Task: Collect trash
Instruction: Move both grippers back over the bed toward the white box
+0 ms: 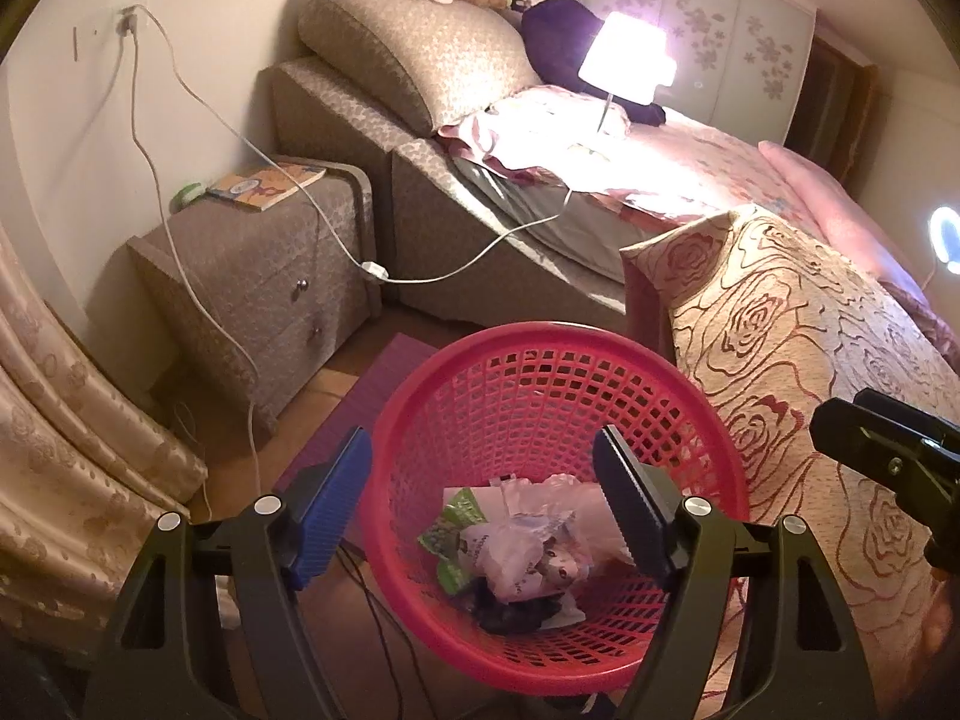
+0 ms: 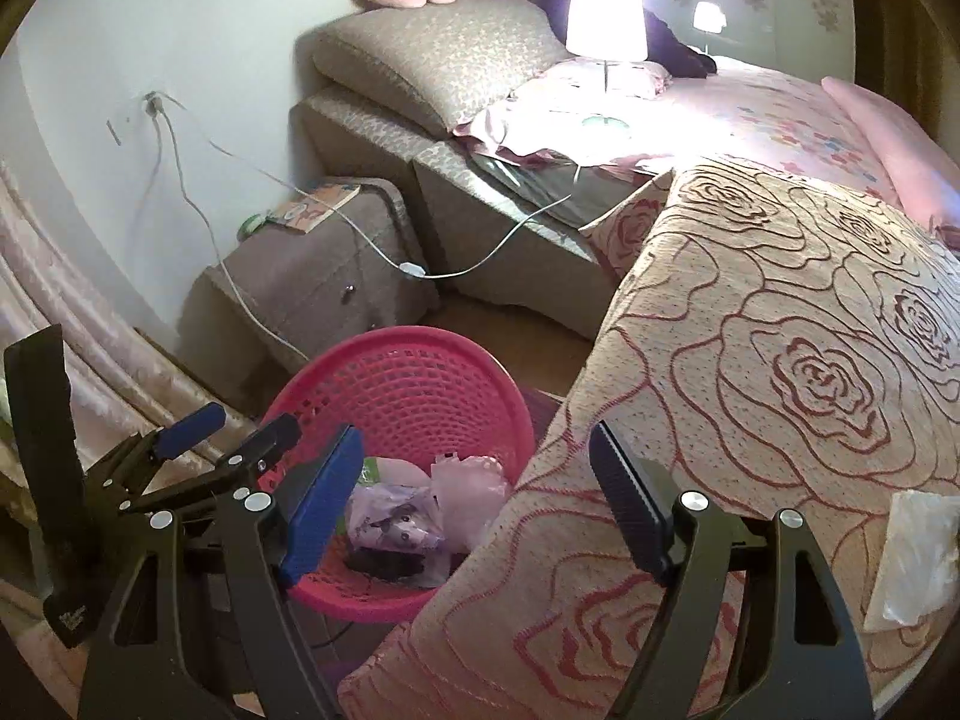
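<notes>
Right wrist view: clear crinkled plastic wrapper (image 2: pixel 915 558) on rose-patterned bedspread (image 2: pixel 780 330), right of empty, wide-open right gripper (image 2: pixel 474 504). Light, slippery, crushable; pinch a raised fold. Left gripper (image 1: pixel 480 504) gapes empty over pink basket (image 1: pixel 540 342).

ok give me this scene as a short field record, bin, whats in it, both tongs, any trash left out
bin: pink mesh basket on the floor beside the bed
contents: crumpled wrappers and plastic at the bottom
left tongs: open, empty, above the basket
right tongs: open, empty, over the basket's edge and the rose-pattern blanket
trash left out: white plastic piece lying on the blanket
nearby: nightstand with a book; lit lamp on the bed
</notes>
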`<state>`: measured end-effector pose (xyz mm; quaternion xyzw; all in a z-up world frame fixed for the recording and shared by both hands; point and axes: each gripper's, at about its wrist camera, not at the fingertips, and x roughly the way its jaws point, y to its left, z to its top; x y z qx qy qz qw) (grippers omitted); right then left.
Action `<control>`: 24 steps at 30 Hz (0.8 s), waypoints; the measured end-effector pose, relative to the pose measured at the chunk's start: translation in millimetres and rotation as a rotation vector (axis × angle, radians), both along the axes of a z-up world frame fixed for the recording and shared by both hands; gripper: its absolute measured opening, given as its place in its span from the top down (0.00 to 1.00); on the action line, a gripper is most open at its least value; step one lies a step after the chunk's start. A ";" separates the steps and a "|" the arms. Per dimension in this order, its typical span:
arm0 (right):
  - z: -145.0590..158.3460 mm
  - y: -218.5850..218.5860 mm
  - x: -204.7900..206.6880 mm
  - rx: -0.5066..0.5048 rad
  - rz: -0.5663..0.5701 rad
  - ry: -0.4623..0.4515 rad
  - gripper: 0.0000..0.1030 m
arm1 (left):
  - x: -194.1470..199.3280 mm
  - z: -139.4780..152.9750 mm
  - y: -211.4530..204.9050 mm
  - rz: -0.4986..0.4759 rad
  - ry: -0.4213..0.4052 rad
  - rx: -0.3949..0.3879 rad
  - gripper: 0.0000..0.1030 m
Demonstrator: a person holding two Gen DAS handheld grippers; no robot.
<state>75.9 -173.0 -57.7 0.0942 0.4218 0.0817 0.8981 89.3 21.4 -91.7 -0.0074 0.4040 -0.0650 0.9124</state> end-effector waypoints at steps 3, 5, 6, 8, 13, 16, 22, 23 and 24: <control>0.8 -4.0 -4.6 0.001 -0.015 -0.006 0.27 | -3.1 4.9 -1.3 -0.005 -0.010 -0.003 0.29; 2.7 -8.7 -8.8 0.000 -0.029 -0.012 0.27 | -4.9 8.3 -2.6 -0.008 -0.016 -0.006 0.29; 4.0 -10.6 -10.9 0.002 -0.035 -0.014 0.27 | -5.9 10.3 -3.0 -0.010 -0.019 -0.009 0.29; 6.2 -13.9 -14.8 0.000 -0.047 -0.022 0.27 | -7.4 13.6 -4.5 -0.015 -0.025 -0.013 0.29; 16.8 -25.0 -29.2 -0.006 -0.079 -0.054 0.27 | -15.7 25.5 -10.6 -0.033 -0.051 -0.024 0.29; 23.9 -35.1 -41.8 -0.014 -0.106 -0.069 0.26 | -20.3 32.6 -16.6 -0.050 -0.064 -0.030 0.27; 34.1 -61.0 -67.5 -0.031 -0.162 -0.097 0.25 | -34.6 40.8 -39.8 -0.112 -0.084 -0.028 0.25; 36.7 -68.0 -74.5 -0.039 -0.180 -0.107 0.23 | -36.3 41.2 -43.2 -0.122 -0.085 -0.027 0.25; 38.0 -71.7 -77.6 -0.043 -0.191 -0.112 0.21 | -38.3 41.2 -47.6 -0.135 -0.085 -0.025 0.24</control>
